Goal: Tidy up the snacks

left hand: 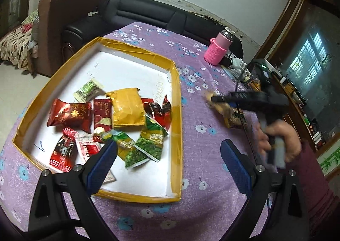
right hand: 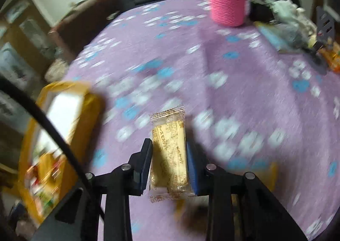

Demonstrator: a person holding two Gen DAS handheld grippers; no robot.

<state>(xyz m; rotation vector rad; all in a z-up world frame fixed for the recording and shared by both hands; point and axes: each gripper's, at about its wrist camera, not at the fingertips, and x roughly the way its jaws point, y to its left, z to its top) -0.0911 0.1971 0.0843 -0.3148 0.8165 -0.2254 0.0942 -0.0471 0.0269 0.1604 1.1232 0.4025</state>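
Carrying step: right tongs (right hand: 169,164) clamped on a clear-wrapped biscuit bar (right hand: 169,153) above the purple tabletop (right hand: 244,66), left tongs (left hand: 167,162) wide open, empty by the yellow-rimmed tray (left hand: 177,100); next, swing left over the tray and release.

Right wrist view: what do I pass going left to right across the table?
Yellow-rimmed box with snacks → pale biscuit packet held in the right hand-held gripper → pink knitted cup sleeve farther back → clutter at the far right edge.
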